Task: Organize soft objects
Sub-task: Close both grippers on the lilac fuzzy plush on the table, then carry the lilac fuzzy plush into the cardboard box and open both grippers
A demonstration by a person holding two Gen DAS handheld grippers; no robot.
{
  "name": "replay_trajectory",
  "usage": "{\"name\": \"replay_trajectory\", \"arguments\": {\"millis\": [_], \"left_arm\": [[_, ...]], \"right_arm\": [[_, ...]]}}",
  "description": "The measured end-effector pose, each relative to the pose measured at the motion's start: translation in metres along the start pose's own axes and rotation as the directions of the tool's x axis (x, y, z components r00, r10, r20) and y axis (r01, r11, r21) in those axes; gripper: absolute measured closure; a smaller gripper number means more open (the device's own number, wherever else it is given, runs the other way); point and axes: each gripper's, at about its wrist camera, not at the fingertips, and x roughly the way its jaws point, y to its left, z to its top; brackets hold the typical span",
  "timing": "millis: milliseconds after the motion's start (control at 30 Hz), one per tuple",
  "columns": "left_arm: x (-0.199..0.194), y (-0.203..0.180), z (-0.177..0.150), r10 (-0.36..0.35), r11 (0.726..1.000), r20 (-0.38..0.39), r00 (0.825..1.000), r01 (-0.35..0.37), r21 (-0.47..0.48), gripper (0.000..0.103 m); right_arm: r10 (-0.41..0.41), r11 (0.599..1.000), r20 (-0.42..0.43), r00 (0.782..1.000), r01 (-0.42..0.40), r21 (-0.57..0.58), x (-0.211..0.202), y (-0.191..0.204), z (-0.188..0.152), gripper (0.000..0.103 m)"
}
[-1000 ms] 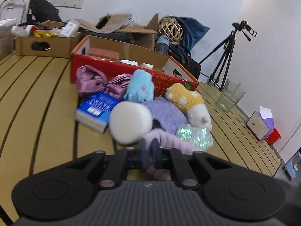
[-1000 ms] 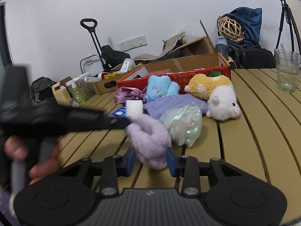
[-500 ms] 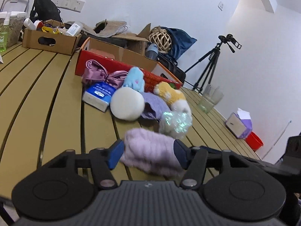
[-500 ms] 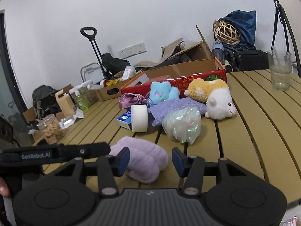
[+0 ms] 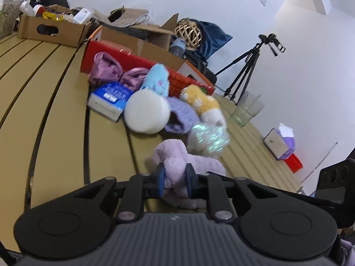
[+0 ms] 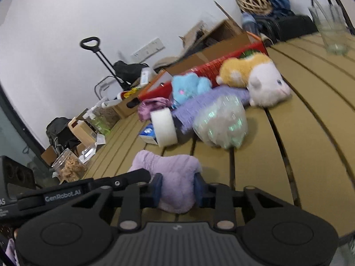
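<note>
Both wrist views (low, close) share the table (image 5: 55, 115).

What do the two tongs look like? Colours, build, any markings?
Both match: a black ribbed housing with two round black discs at the sides, black linkage arms with silver pivot pins, and short blue pads at the tips. See the left tongs and right tongs. In the right wrist view, the left unit's black bar carries white "GenRobot.AI" lettering. No cables or sleeves are visible.

I work at a slatted wooden table (image 5: 55, 102). White walls (image 5: 299, 66) enclose the room. A power strip (image 6: 148, 48) is mounted on one wall. A tripod (image 5: 246, 66) stands beyond the table. Lighting is even.
</note>
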Motion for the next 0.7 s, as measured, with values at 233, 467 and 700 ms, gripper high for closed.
{"name": "replay_trajectory", "arguments": {"millis": [233, 467, 700], "left_arm": [[0.007, -0.037, 0.107, -0.07, 0.991, 0.149, 0.986, 0.052, 0.124, 0.085], [0.136, -0.027, 0.246, 0.05, 0.989, 0.092, 0.995, -0.062, 0.137, 0.085], [0.266, 0.048, 0.31, 0.169, 0.985, -0.023, 0.985, -0.168, 0.034, 0.085]], "right_arm": [[0.098, 0.979, 0.147, 0.984, -0.068, -0.193, -0.011, 0.017, 0.1, 0.078], [0.039, 0.943, 0.107, 0.994, -0.001, -0.334, 0.095, 0.008, 0.265, 0.078], [-0.091, 0.96, -0.043, 0.995, 0.076, -0.269, 0.248, -0.049, 0.344, 0.078]]}}
